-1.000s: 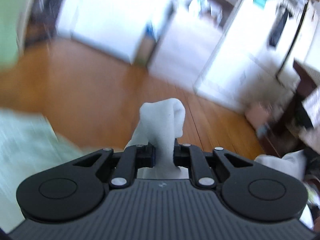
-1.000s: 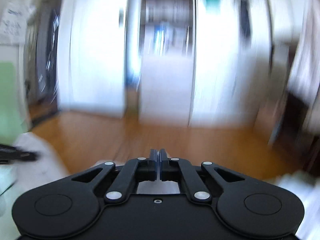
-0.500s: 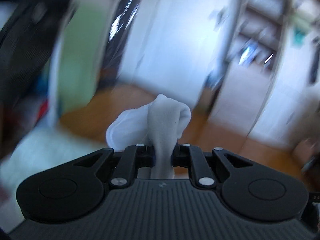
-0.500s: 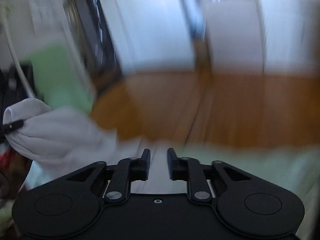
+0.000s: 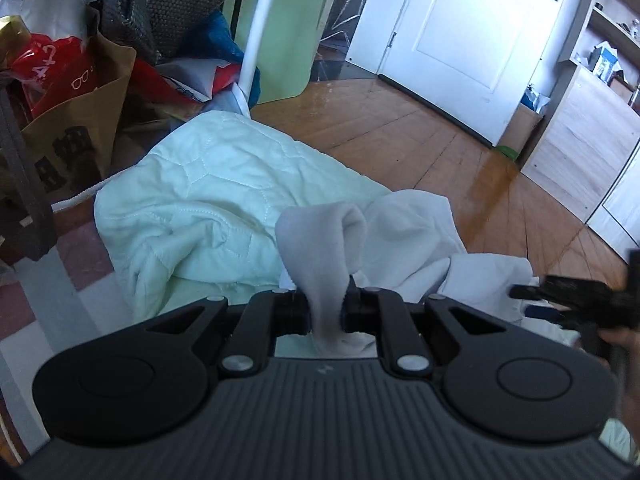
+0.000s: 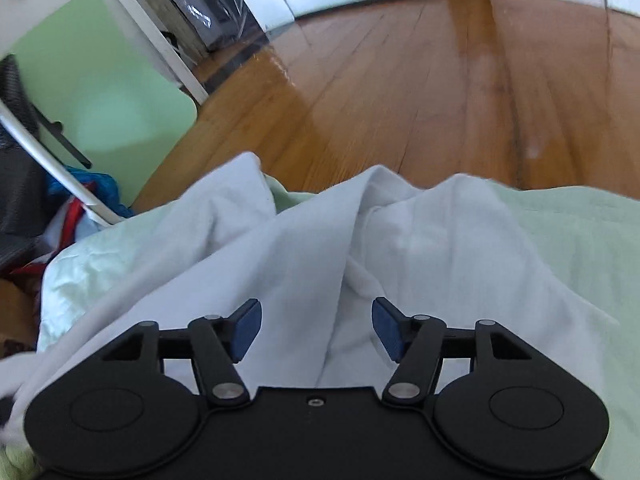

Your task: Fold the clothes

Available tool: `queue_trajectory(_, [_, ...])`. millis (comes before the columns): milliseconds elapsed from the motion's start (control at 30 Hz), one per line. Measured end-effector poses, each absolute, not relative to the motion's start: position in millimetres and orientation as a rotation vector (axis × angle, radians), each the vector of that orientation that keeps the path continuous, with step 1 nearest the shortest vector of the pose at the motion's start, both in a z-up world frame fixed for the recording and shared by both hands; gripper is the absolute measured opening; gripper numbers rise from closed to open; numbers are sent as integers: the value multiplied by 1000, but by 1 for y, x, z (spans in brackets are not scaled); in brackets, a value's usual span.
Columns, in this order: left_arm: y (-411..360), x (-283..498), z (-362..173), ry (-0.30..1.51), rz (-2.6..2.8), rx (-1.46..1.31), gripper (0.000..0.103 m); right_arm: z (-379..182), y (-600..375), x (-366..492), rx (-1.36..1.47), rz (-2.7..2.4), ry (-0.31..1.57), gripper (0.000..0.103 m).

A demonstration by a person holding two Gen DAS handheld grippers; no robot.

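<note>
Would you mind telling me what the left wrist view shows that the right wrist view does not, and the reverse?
Only the left wrist view shows the left hand-held gripper shut on a fold of the white garment, the brown paper bag and the white door. Only the right wrist view shows the right hand-held gripper with jaws opening above the garment, pressing nothing. Both show the white garment, the pale green quilt and the wooden floor.

Count — two grippers: left gripper (image 5: pixel 326 314), right gripper (image 6: pixel 316 330). One white garment (image 6: pixel 304 256). One pale green quilt (image 5: pixel 208 200) under it. One brown paper bag (image 5: pixel 80 120) — one white door (image 5: pixel 460 40). One wooden floor (image 6: pixel 400 80).
</note>
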State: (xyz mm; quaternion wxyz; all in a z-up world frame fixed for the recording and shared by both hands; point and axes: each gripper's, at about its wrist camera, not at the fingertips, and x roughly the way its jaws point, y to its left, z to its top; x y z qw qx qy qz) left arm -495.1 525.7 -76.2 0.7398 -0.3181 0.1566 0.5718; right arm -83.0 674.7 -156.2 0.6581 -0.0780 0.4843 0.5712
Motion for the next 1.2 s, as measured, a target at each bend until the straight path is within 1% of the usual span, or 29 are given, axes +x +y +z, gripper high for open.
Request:
queue_trajectory(33, [526,-495,-77,347,1247,-696,11,-163,682,-79,-186,1307,1134,64])
queue_trajectory(67, [526,-495,-78,351,1243,-691,11,-170,688,-79,-209,1315,1159,33])
queue_trajectory(100, [525,-494,-79,355,1244,-683,11,-172,691,-82,-240,1340,1154,8])
queue_trajectory(233, [525,-492,-82,359,1274,-656,11,-131,659,-99,-221,1524,990,7])
queue_trajectory(367, [524,-495,-93,412,1349,-689,11,-80,594,-100,-63,1682,964,7])
queue_trajectory(467, [516,-501,-91,469,1364,-747,11,-64,522,-102,96,1903,941,7])
queue_trajectory(567, [497,-510,-80,461,1394,-731,12,-69,454,-111,96,2014,972,7])
queue_trajectory(633, [490,-518,-81,479,1427,-750,16,-79,418,-117,77,2034,996,7])
queue_trajectory(667, [490,-523,-86,495,1448,-786,19,-92,408,-122,54,2024,1041,7])
queue_trajectory(767, [494,-536,-110,565,1518,-966,23,-128,395,-136,-30,1919,1159,7])
queue_trajectory(867, [484,-536,-111,552,1519,-1015,26,-154,388,-144,-104,1805,1225,7])
queue_trajectory(933, [472,-532,-99,508,1535,-959,34,-159,387,-146,-124,1775,1230,7])
queue_trajectory(1000, [460,-529,-81,420,1557,-874,46,-152,385,-150,-142,1788,1187,7])
queue_trajectory(1067, [454,-529,-64,356,1556,-814,47,-148,385,-154,-153,1822,1139,7])
queue_trajectory(1100, [457,-526,-58,376,1525,-787,46,-147,384,-156,-172,1831,1124,8])
queue_trajectory(1133, [460,-518,-52,426,1481,-750,45,-150,387,-159,-209,1825,1109,8])
queue_trajectory(1167, [461,-504,-50,503,1424,-699,45,-153,388,-159,-250,1794,1107,13])
queue_trajectory(1200, [460,-490,-49,547,1356,-662,45,-156,389,-159,-288,1760,1108,16])
